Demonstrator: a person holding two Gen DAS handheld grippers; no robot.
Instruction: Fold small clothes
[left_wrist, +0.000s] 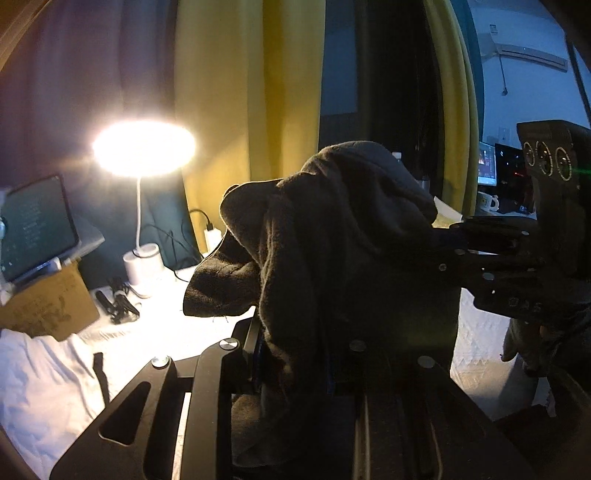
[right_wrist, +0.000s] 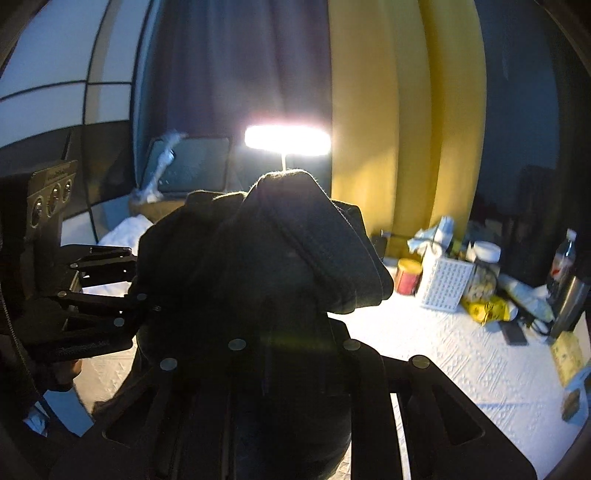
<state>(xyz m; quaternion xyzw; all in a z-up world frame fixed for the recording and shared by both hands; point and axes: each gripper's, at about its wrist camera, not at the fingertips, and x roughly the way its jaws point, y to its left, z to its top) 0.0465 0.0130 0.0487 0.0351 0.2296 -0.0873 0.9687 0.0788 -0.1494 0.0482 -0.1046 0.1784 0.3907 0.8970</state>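
A dark, fuzzy garment (left_wrist: 332, 240) hangs bunched in the air above the white-covered table (left_wrist: 147, 332). It drapes over the fingers of my left gripper (left_wrist: 299, 332), which is shut on it, and the cloth hides the fingertips. My right gripper (left_wrist: 480, 254) comes in from the right and bites the same cloth. In the right wrist view the garment (right_wrist: 277, 258) covers my right gripper (right_wrist: 291, 332), shut on it with a ribbed hem folded over the top. There my left gripper (right_wrist: 110, 288) clamps the cloth's left edge.
A lit desk lamp (left_wrist: 144, 147) glares at the back, beside a tablet (left_wrist: 37, 225) on a cardboard box (left_wrist: 48, 306) and black cables (left_wrist: 118, 299). On the right stand a red can (right_wrist: 408, 277), a white basket (right_wrist: 447, 288), a jar (right_wrist: 480, 273) and a bottle (right_wrist: 563, 258). Yellow curtains hang behind.
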